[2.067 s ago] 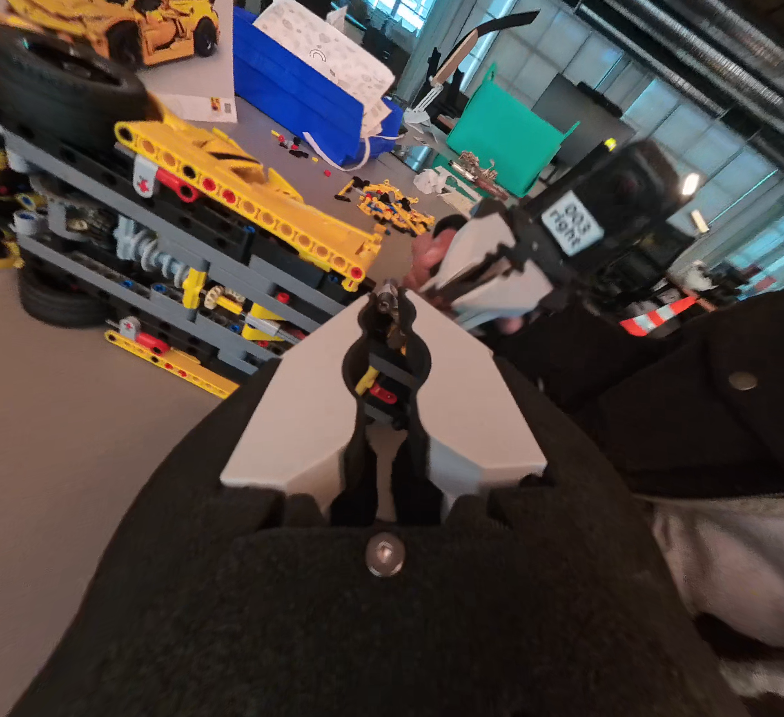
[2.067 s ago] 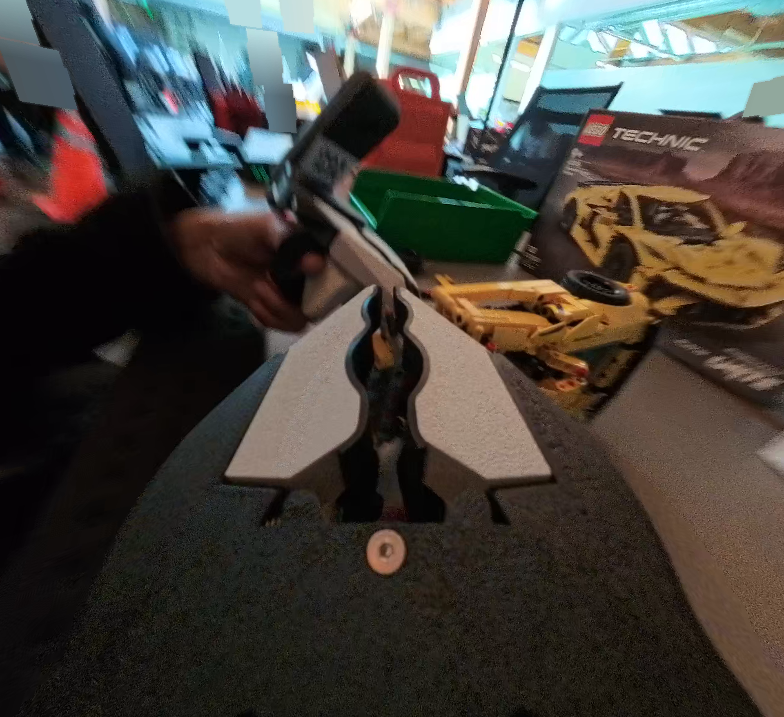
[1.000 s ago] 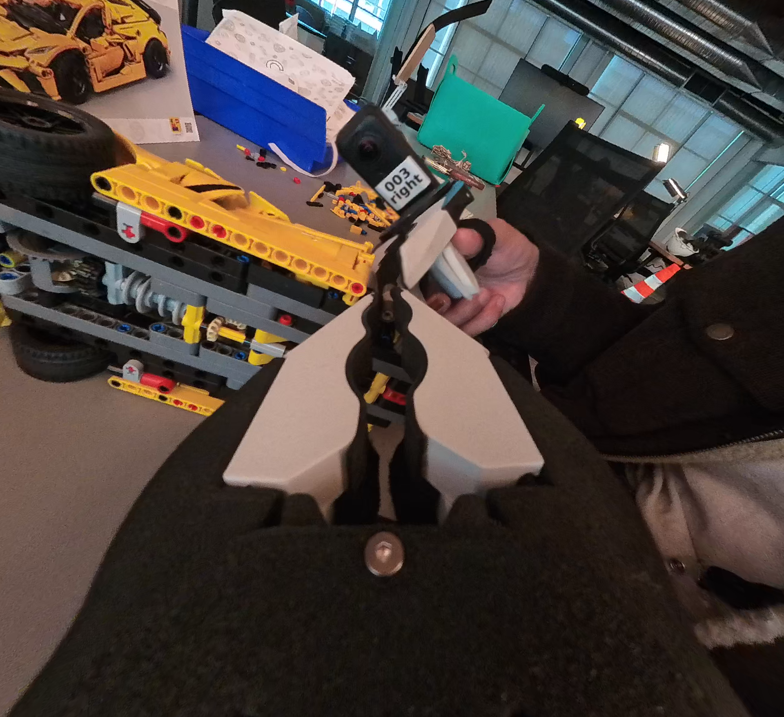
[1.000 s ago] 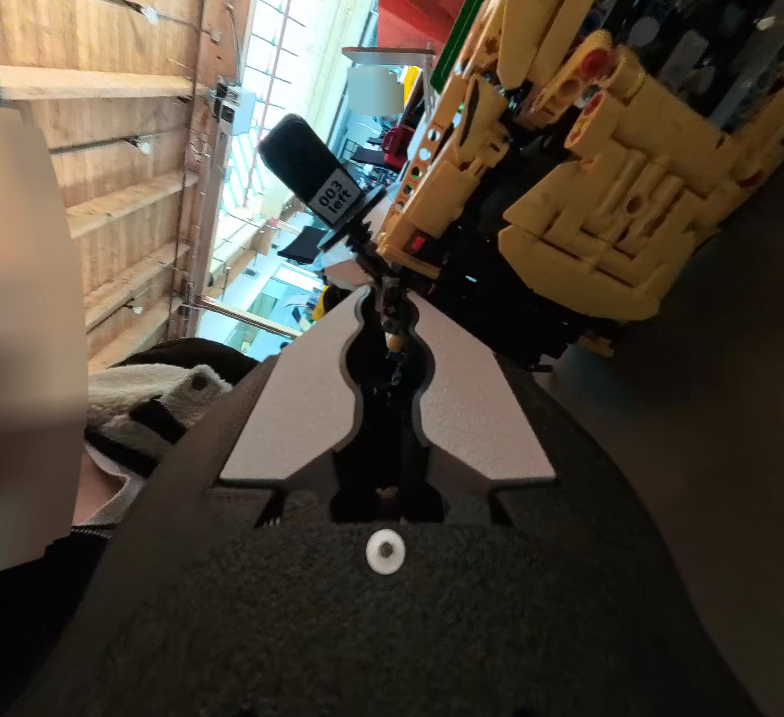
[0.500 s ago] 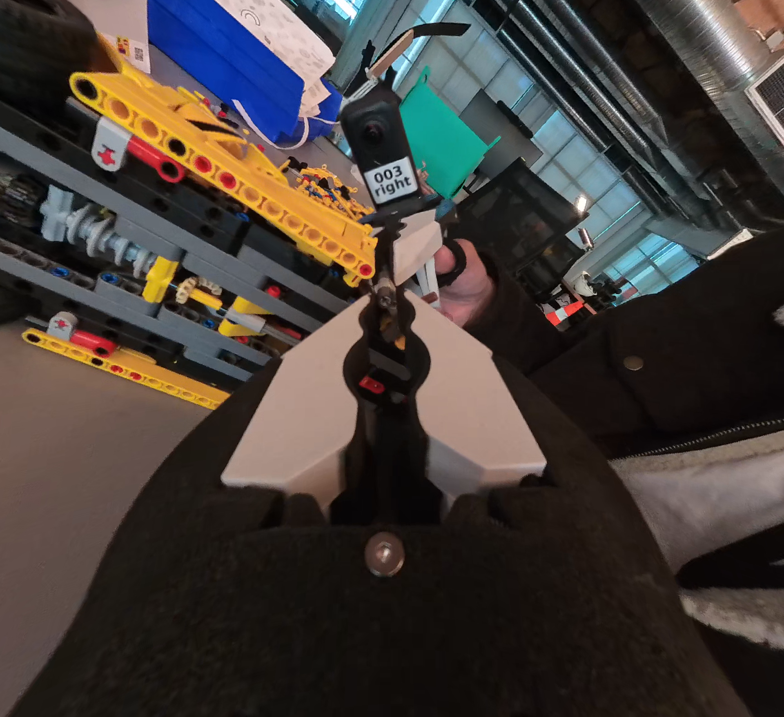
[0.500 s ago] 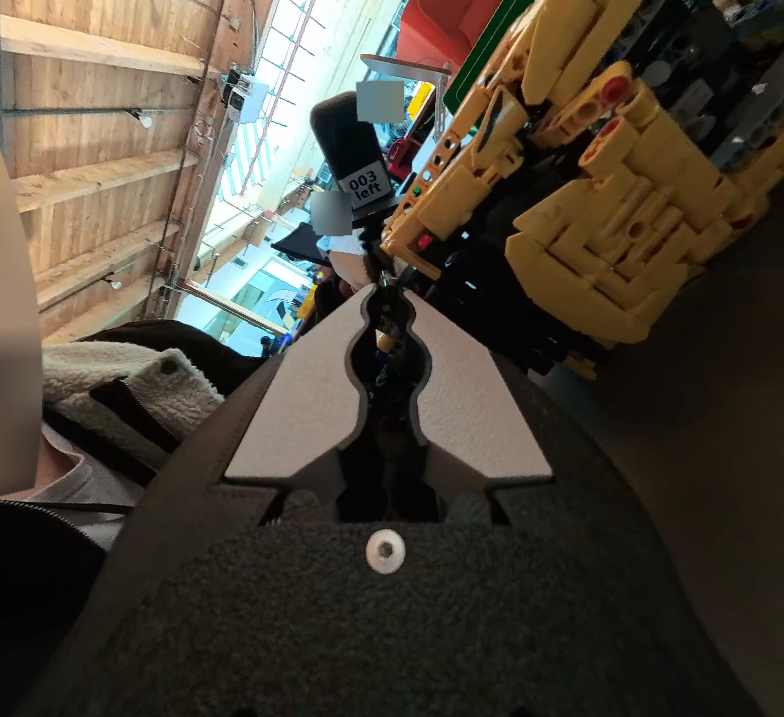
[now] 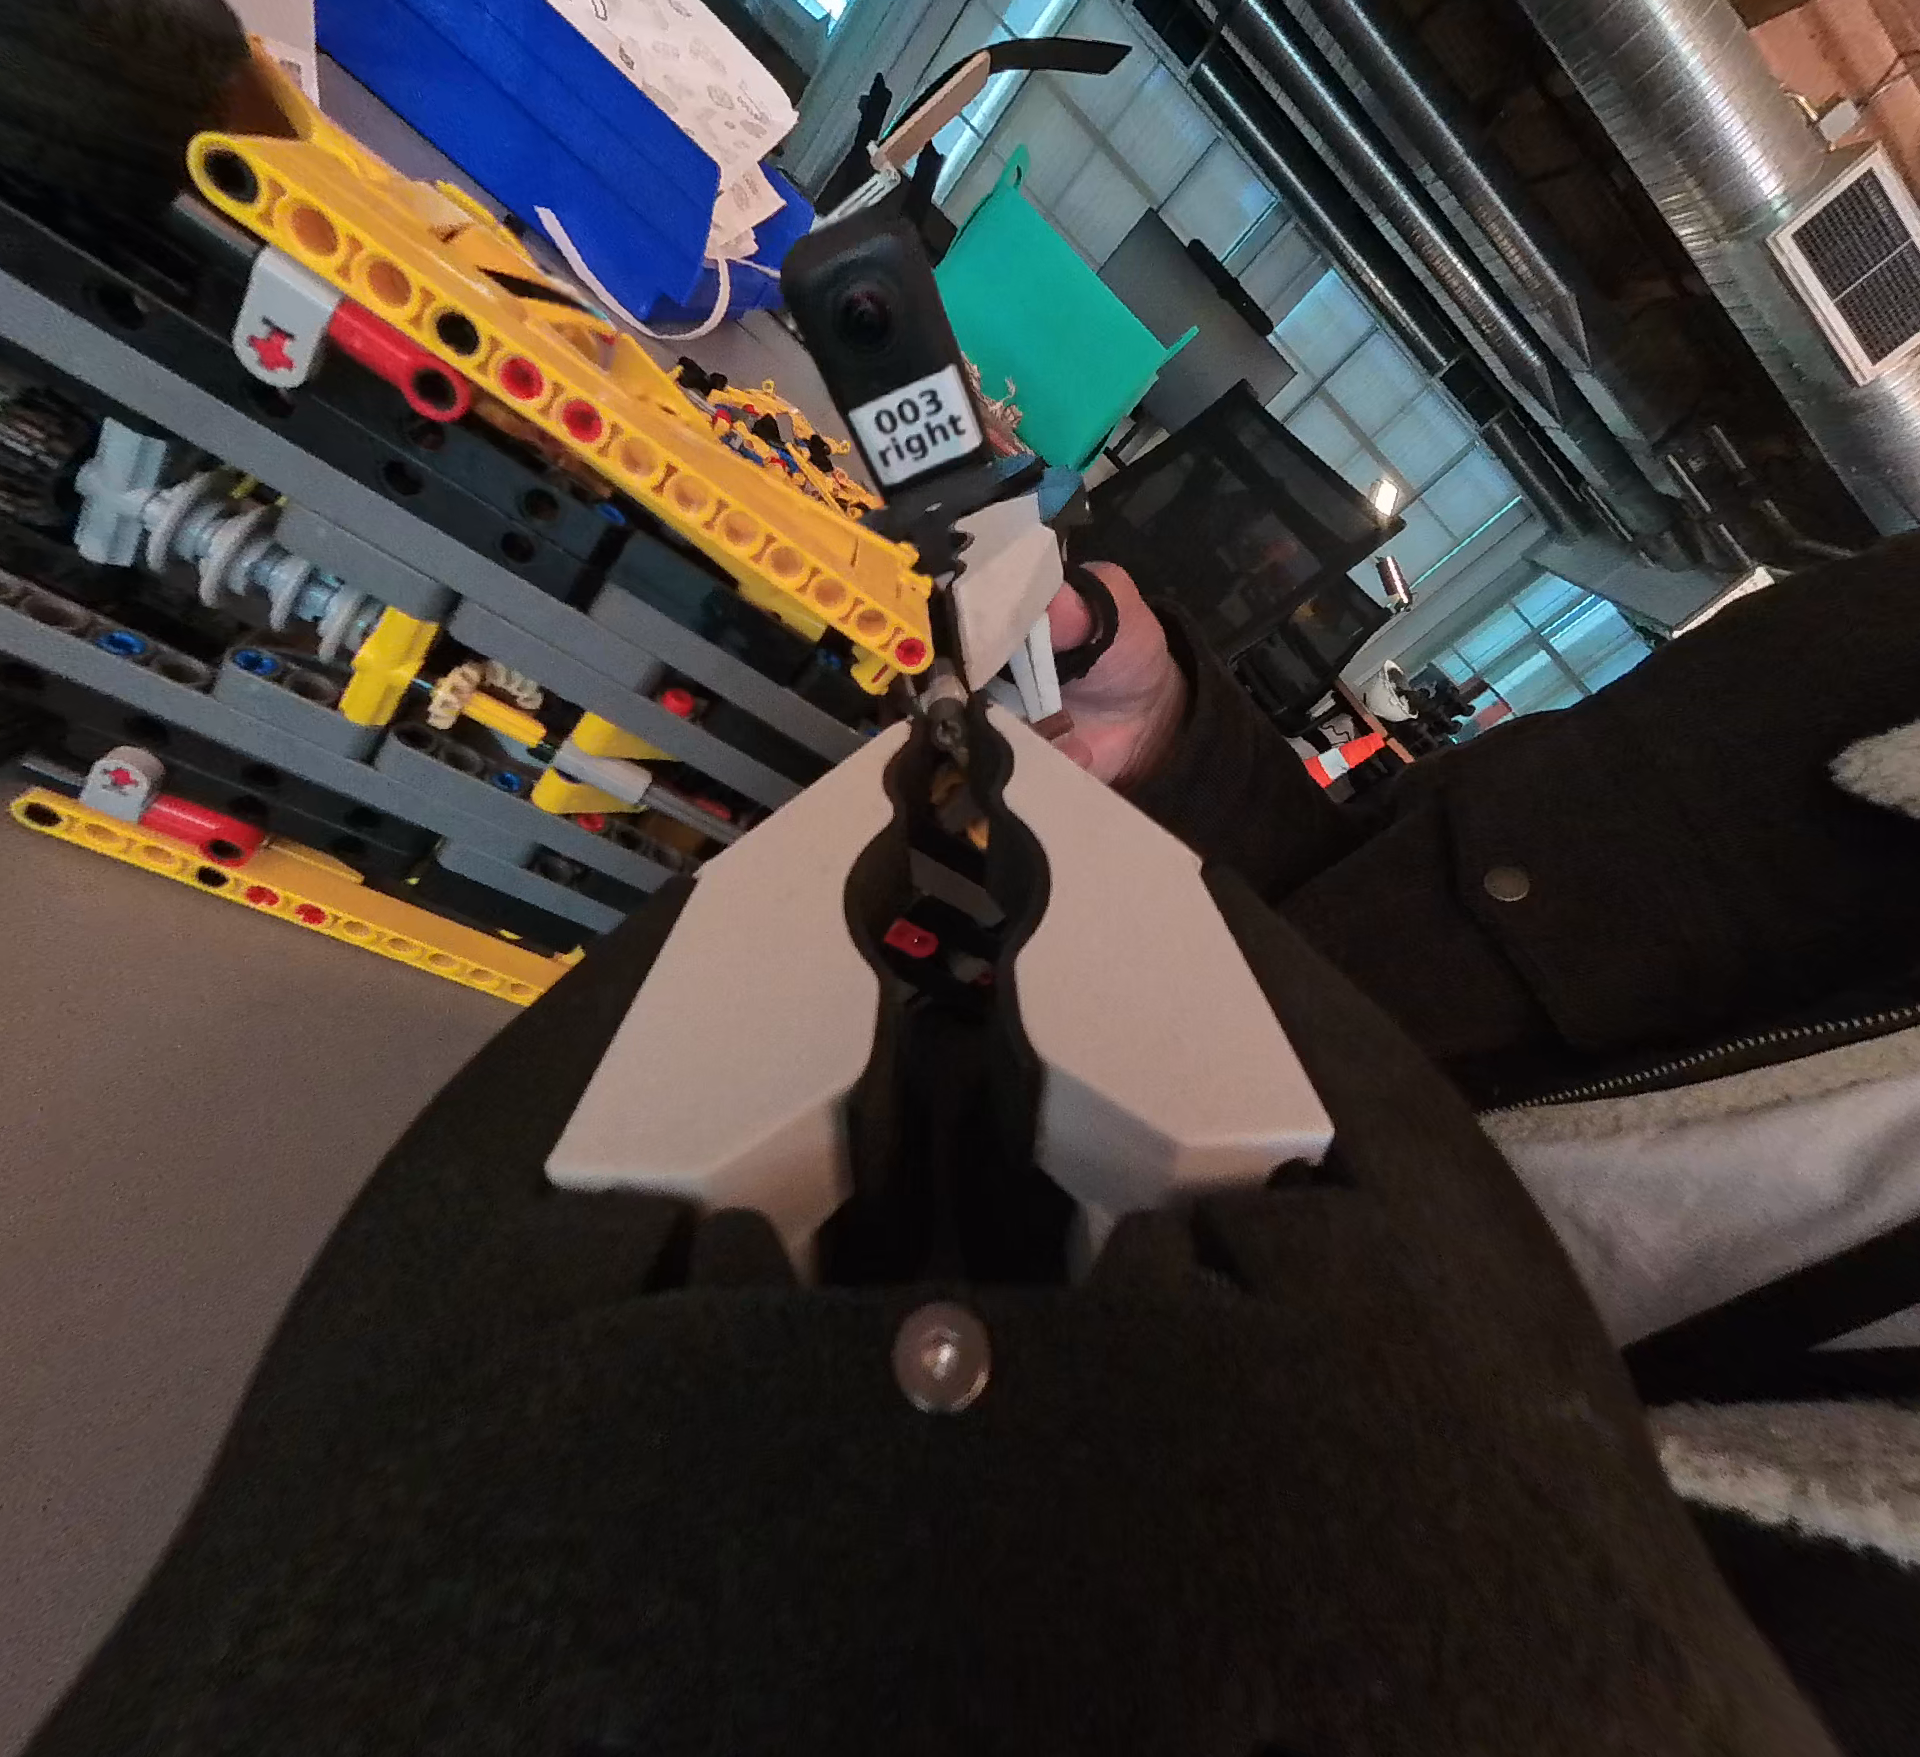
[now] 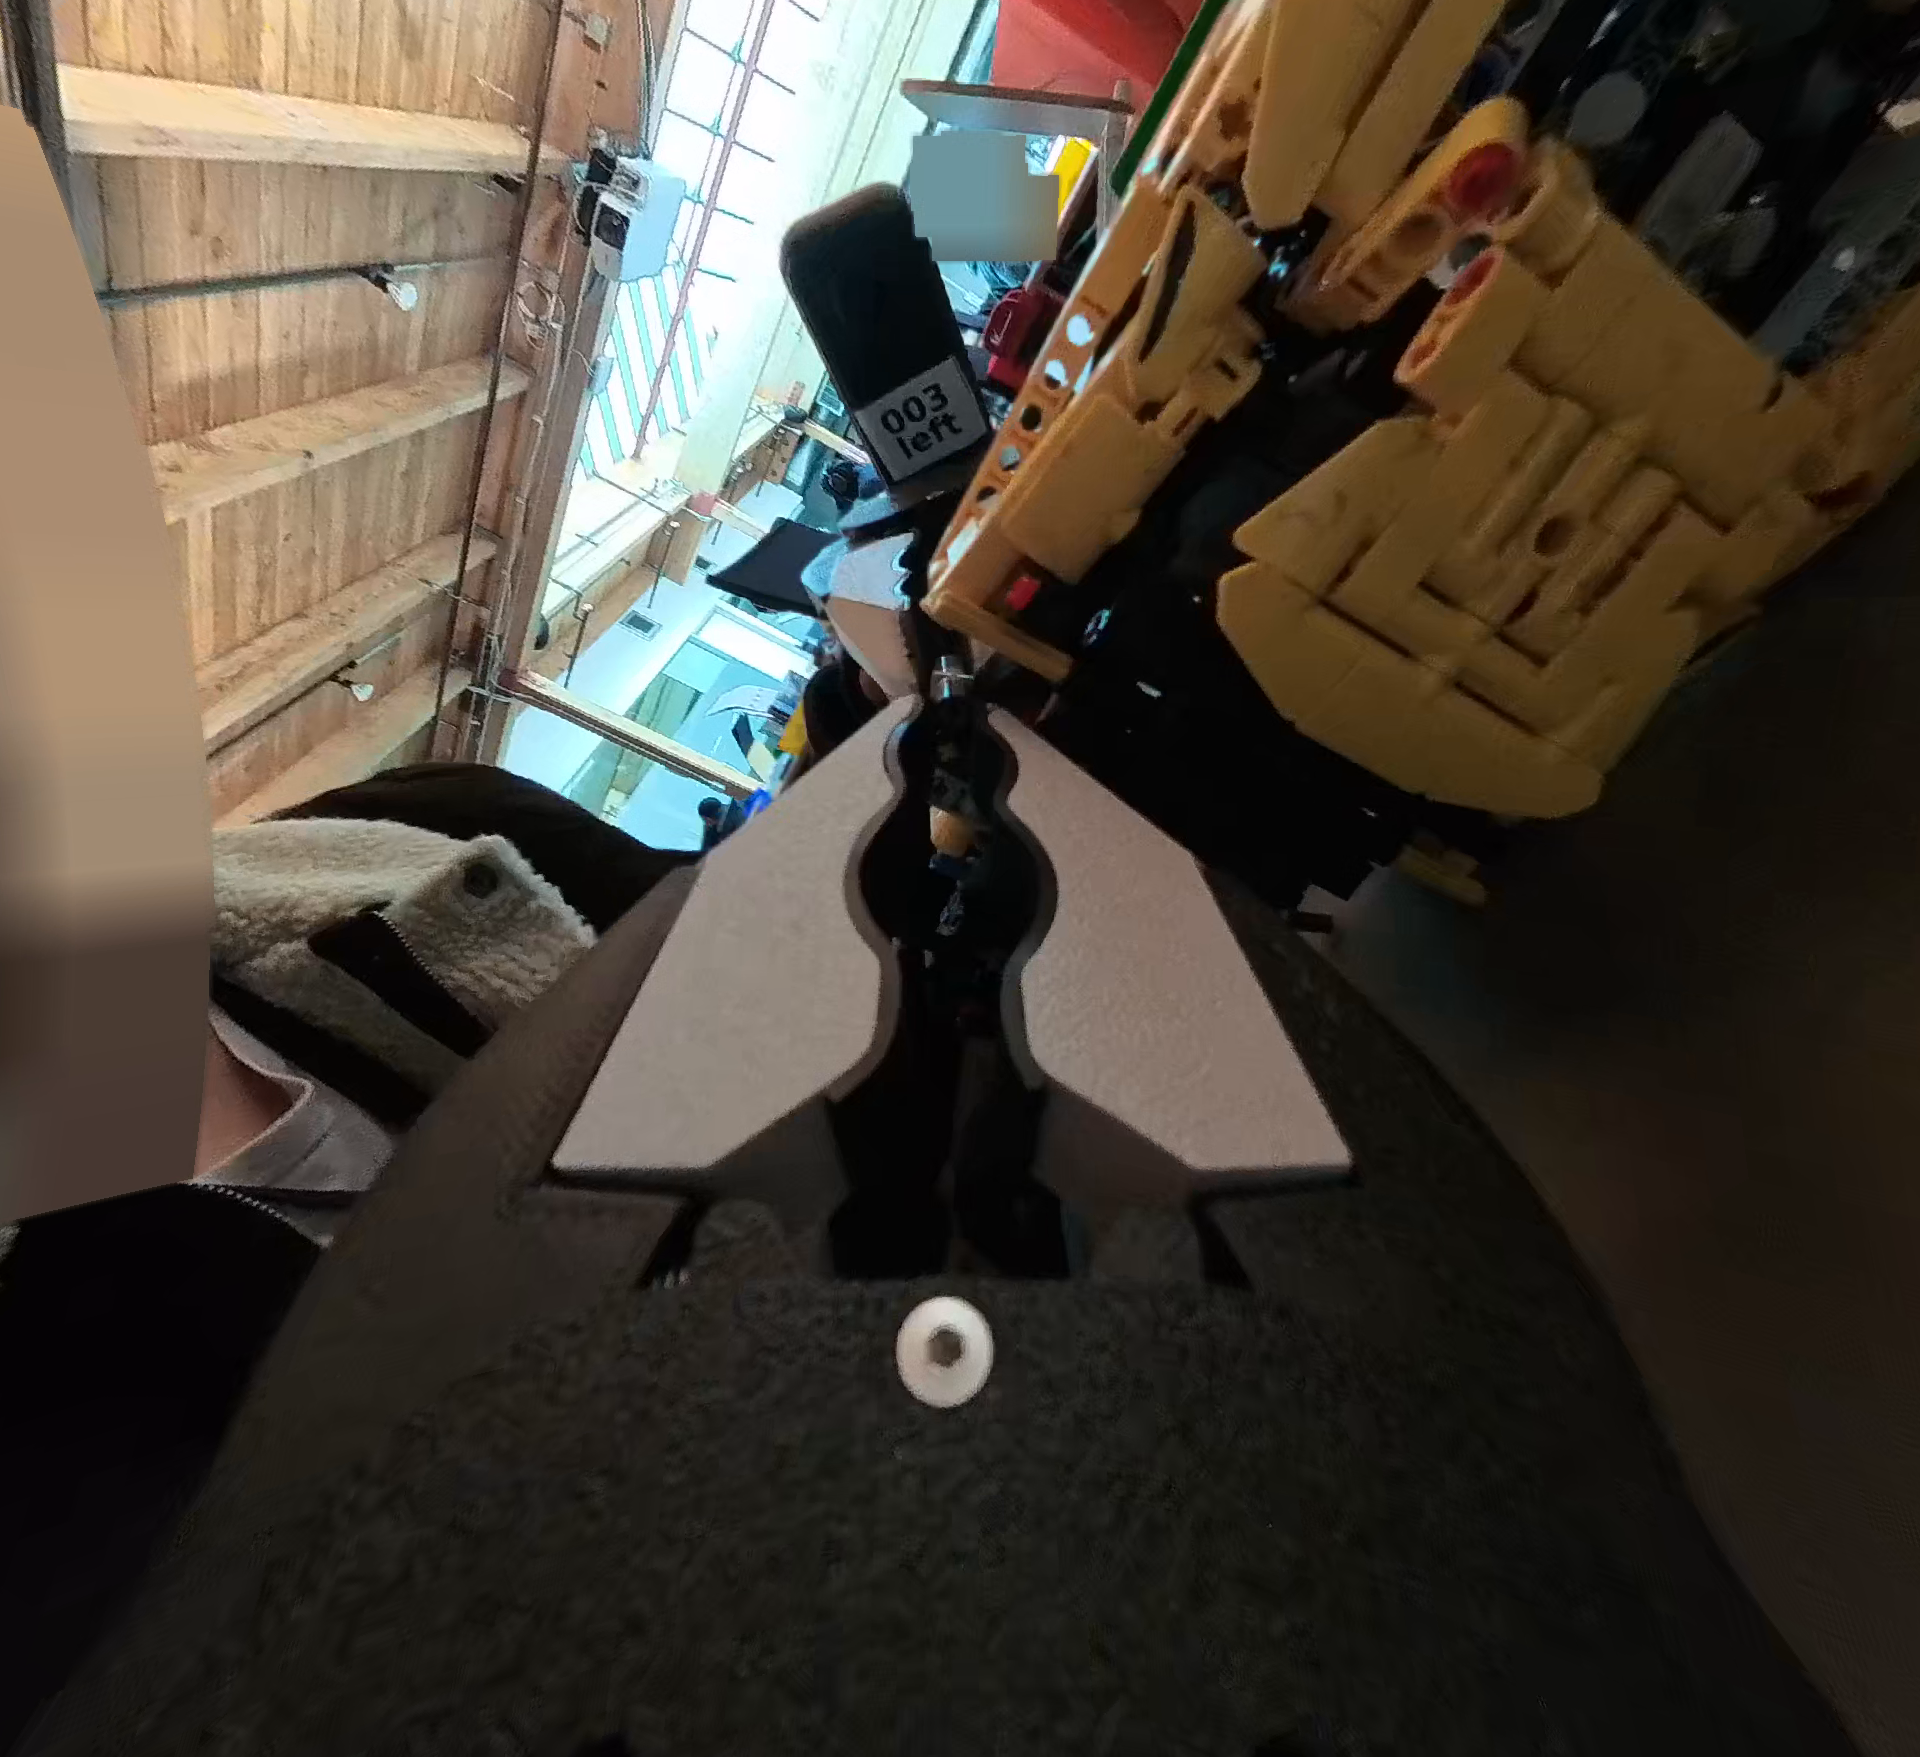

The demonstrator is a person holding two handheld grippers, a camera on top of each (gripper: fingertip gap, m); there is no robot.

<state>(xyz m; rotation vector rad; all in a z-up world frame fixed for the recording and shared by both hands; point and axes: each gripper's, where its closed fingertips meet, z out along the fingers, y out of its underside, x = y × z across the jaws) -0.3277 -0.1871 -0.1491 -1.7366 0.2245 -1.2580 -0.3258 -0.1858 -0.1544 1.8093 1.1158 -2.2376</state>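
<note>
Both grippers closed on one small grey pin, tip to tip.
Left gripper (image 7: 943,720) and right gripper (image 8: 948,705) jaws narrow, clamping pin (image 7: 940,697); yellow brick car (image 7: 436,502) just left of left jaws, on counter (image 7: 156,1084).

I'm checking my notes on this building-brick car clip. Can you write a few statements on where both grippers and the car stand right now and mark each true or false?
1. The left gripper is shut on a small metal-tipped piece. True.
2. The right gripper is wide open and away from the left one. False: its jaws are nearly closed and its tips meet the left gripper's at the same small piece.
3. The yellow holed beam of the model car ends just beside the gripper tips. True.
4. The blue bin lies between the two grippers. False: it stands behind the car, farther back on the table.
5. A hand holds the right gripper's handle. True.
</note>
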